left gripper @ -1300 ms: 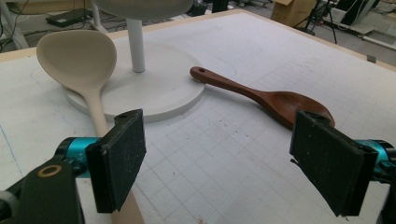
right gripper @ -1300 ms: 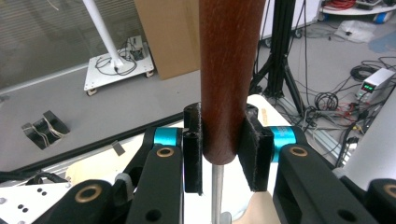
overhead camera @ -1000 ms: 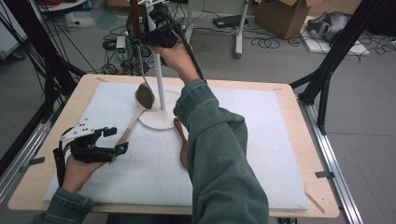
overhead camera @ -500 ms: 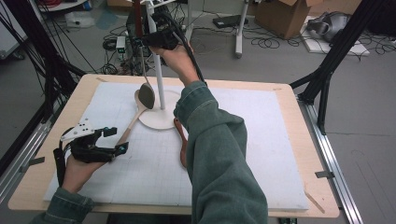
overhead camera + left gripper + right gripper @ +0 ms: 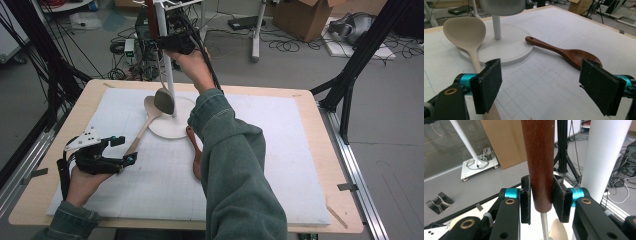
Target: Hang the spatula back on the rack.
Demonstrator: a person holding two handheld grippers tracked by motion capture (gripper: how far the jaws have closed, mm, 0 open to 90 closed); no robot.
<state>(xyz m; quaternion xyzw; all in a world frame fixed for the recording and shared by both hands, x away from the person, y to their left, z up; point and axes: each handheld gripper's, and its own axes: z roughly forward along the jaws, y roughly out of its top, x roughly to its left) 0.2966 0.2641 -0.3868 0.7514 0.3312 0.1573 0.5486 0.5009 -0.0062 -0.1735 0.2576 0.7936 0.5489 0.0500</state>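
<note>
A ladle with a brown wooden handle (image 5: pixel 540 165) and a grey metal scoop (image 5: pixel 164 100) hangs upright beside the white pole (image 5: pixel 167 65) of a stand. My right gripper (image 5: pixel 159 37) is raised at the pole's top. Its jaws have just been opening a little, and the pads (image 5: pixel 560 200) still touch the handle's lower end on both sides. My left gripper (image 5: pixel 541 92) rests low on the mat at the left (image 5: pixel 125 150), open and holding nothing. A pale wooden spoon (image 5: pixel 465 32) leans on the stand's round base (image 5: pixel 172 127). A dark brown spoon (image 5: pixel 564 51) lies flat just beyond it.
A white gridded mat (image 5: pixel 280 150) covers the wooden table (image 5: pixel 345 220). The person's right sleeve (image 5: pixel 235 165) reaches across the middle of the table. Black frame legs (image 5: pixel 350 75), cables and boxes stand on the floor behind.
The hanging scoop has drifted slightly right, closer to the pole. The left gripper and both spoons on the mat lie as before.
</note>
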